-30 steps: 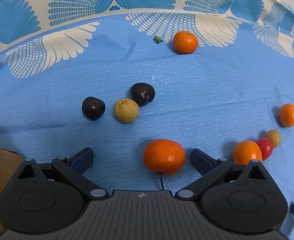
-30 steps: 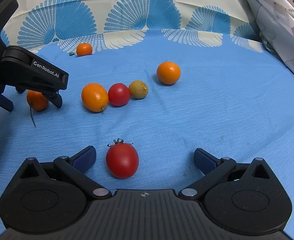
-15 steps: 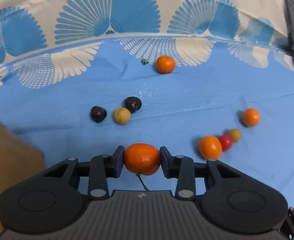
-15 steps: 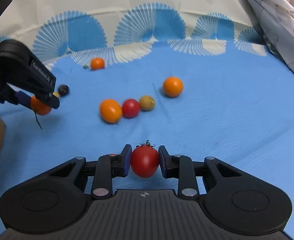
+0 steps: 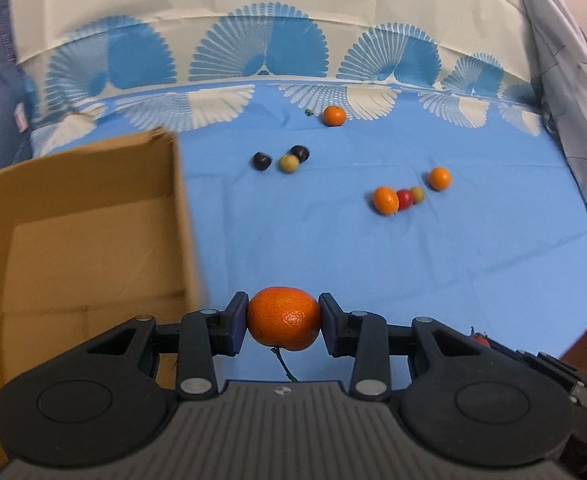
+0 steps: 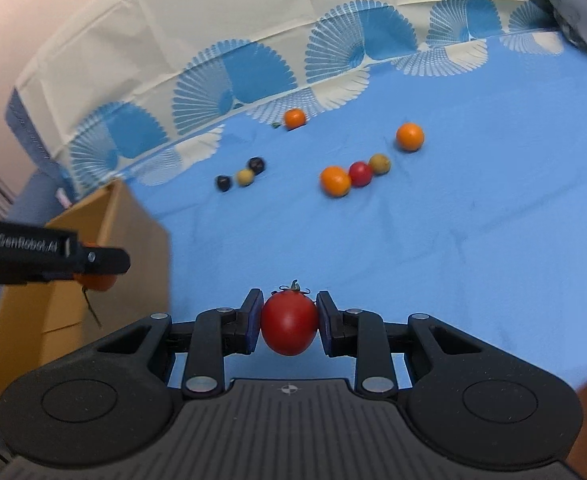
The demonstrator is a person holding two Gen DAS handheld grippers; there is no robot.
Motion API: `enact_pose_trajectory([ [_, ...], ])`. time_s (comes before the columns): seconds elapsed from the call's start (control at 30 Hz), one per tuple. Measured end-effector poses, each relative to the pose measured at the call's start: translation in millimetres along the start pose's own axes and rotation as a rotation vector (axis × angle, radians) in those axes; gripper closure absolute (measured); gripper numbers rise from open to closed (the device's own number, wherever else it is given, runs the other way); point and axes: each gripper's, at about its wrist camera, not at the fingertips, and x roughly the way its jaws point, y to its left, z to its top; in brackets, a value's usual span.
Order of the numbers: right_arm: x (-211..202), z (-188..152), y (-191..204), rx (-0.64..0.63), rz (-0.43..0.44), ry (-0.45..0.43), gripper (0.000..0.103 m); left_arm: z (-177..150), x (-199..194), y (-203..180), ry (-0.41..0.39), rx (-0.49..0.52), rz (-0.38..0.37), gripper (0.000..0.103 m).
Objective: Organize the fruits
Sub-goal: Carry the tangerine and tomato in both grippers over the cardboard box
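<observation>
- My left hand-held gripper [image 5: 283, 320] pinches a mandarin [image 5: 283, 318] between its blue pads, a thin stem trailing beneath the fruit, above the blue cloth [image 5: 373, 260] that covers the desk.
- My right hand-held gripper [image 6: 289, 322] clamps a red tomato [image 6: 289, 322], green calyx pointing away from the camera, also held clear of the cloth.
- An open cardboard box [image 5: 93, 232] stands at the left of the desk, just beside my left hand-held gripper; its inside looks bare in the part I can see, though motion blur softens the near wall.
- In the right wrist view the left hand-held gripper shows at the left edge, carrying the mandarin in front of the box's side.
- Loose fruit lies farther back on the cloth: two dark plums [image 5: 261, 161] flank a yellow-green fruit [image 5: 288, 163], the three close together.
- To their right an orange [image 5: 385, 201], a small red tomato [image 5: 404, 199] and an olive-coloured fruit [image 5: 416, 194] sit in a touching row, with another orange [image 5: 439, 178] just beyond.
- A lone orange [image 5: 334, 115] rests near the far edge, where the cloth's fan pattern begins, a small green scrap [image 5: 308, 111] just beside it.
</observation>
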Motion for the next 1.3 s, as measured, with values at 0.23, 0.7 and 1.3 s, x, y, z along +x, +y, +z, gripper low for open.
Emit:
enact_pose_trajectory([
  [0.23, -55.5, -28.9, 33.3, -0.026, 0.058, -0.005, 0.073, -41.5, -72.3, 28.6, -0.045, -0.025, 0.008, 0.061],
  [0.7, -127.3, -64.6, 121.1, -0.181, 0.178, -0.028, 0.073, -114.6, -174.1, 102.9, -0.124, -0.147, 0.056, 0.061],
  [1.3, -135.3, -80.7, 215.2, -0.381, 0.283, -0.001, 0.073, -148.0, -203.9, 170.9, -0.15, -0.289, 0.119, 0.061],
])
